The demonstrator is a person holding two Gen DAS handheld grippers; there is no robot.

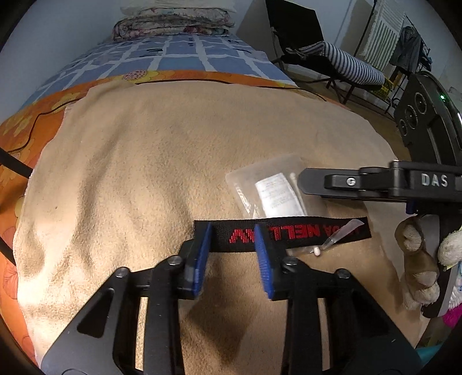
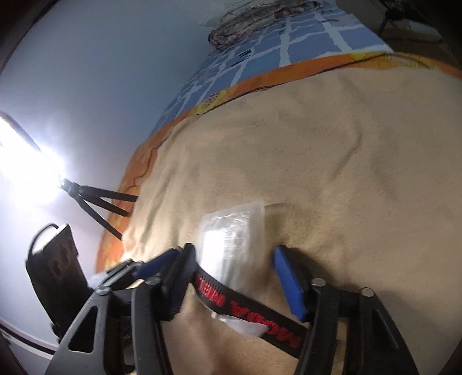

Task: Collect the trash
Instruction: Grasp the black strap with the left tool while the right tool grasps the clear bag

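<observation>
A black strap with red letters (image 1: 288, 232) lies across the beige blanket (image 1: 144, 173), over the near end of a clear plastic bag (image 1: 271, 190) that holds white paper. A small white bit (image 1: 316, 252) and a clear plastic sliver (image 1: 343, 230) lie by the strap. My left gripper (image 1: 232, 229) straddles the strap's left part with its blue pads apart. My right gripper (image 1: 306, 180) reaches in from the right above the bag. In the right wrist view the right gripper (image 2: 234, 253) has the bag (image 2: 231, 230) between its spread fingers, with a gap at the right pad. The strap (image 2: 245, 308) crosses below.
The blanket covers a bed with an orange floral sheet (image 1: 29, 121) and a blue checked cover (image 1: 173, 54); folded quilts (image 1: 173, 23) lie at its head. A folding chair with a striped cushion (image 1: 346, 63) stands to the right. A tripod lamp (image 2: 95, 202) glares by the wall.
</observation>
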